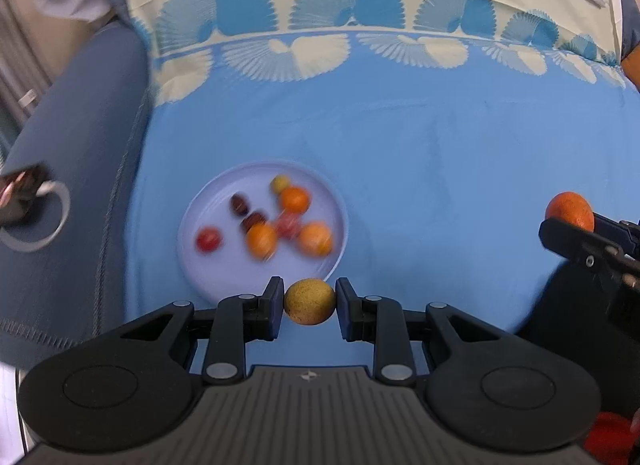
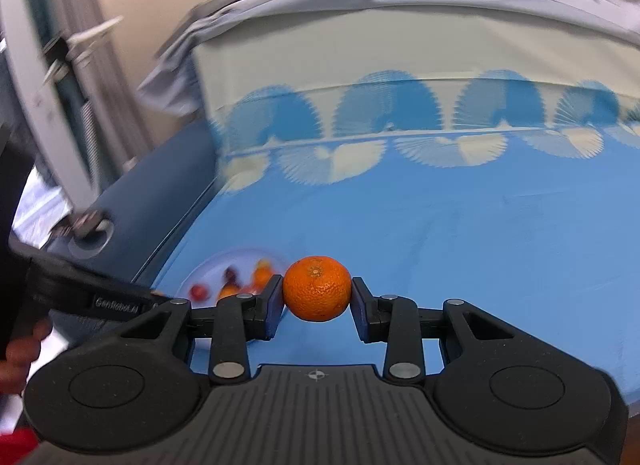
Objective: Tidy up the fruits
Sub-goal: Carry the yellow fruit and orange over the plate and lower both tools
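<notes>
My left gripper (image 1: 309, 301) is shut on a small yellow-brown fruit (image 1: 309, 301) and holds it just in front of a pale round plate (image 1: 200, 269). The plate lies on a blue cloth and carries several small fruits: oranges (image 1: 295, 199), red ones (image 1: 208, 239) and dark ones (image 1: 238, 203). My right gripper (image 2: 317, 293) is shut on a mandarin orange (image 2: 317, 289), held above the cloth. That mandarin (image 1: 570, 210) also shows at the right edge of the left wrist view. The plate (image 2: 208, 269) shows at lower left in the right wrist view.
The blue cloth with fan patterns (image 1: 440, 169) covers a table. A dark blue padded surface (image 1: 80, 145) lies left of it, with a ring-shaped object (image 1: 36, 213) on it. The left gripper's body (image 2: 92, 297) crosses the lower left of the right wrist view.
</notes>
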A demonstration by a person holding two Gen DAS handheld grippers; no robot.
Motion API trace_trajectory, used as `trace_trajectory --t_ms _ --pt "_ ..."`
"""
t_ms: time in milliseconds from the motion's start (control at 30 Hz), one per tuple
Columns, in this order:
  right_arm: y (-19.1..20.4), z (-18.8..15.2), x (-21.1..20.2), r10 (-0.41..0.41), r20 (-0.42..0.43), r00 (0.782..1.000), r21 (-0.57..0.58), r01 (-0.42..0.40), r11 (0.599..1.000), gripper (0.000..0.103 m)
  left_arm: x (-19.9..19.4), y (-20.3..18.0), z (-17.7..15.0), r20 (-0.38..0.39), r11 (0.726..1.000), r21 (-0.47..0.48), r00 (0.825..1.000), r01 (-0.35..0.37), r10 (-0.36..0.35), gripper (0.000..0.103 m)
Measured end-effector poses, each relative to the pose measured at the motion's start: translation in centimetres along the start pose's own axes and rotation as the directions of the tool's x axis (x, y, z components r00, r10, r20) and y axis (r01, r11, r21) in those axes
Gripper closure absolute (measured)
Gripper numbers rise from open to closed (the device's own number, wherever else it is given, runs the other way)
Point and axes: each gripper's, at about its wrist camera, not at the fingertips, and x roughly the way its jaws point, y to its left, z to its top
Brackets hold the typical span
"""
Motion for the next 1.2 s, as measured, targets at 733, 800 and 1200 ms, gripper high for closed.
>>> trace_trajectory --t_ms 733,800,1200 --pt "9.1 -3.4 -3.2 0.038 -0.047 0.998 -0.289 -0.05 0.956 0.066 -4.4 4.3 -6.2 0.062 0.994 -0.112 0.998 0.011 -0.004 0.073" --pt "9.2 -3.3 -3.0 0.035 -0.047 0.998 -0.29 -0.048 0.956 0.066 -4.3 4.4 -6.2 0.063 0.994 -0.109 0.998 0.013 -0.007 0.073" --pt "9.3 -3.3 -2.4 0.029 -0.071 0.997 -0.291 -0.048 0.955 0.066 -3.5 4.8 -6.1 0.046 0.993 -0.114 0.999 0.025 -0.02 0.073"
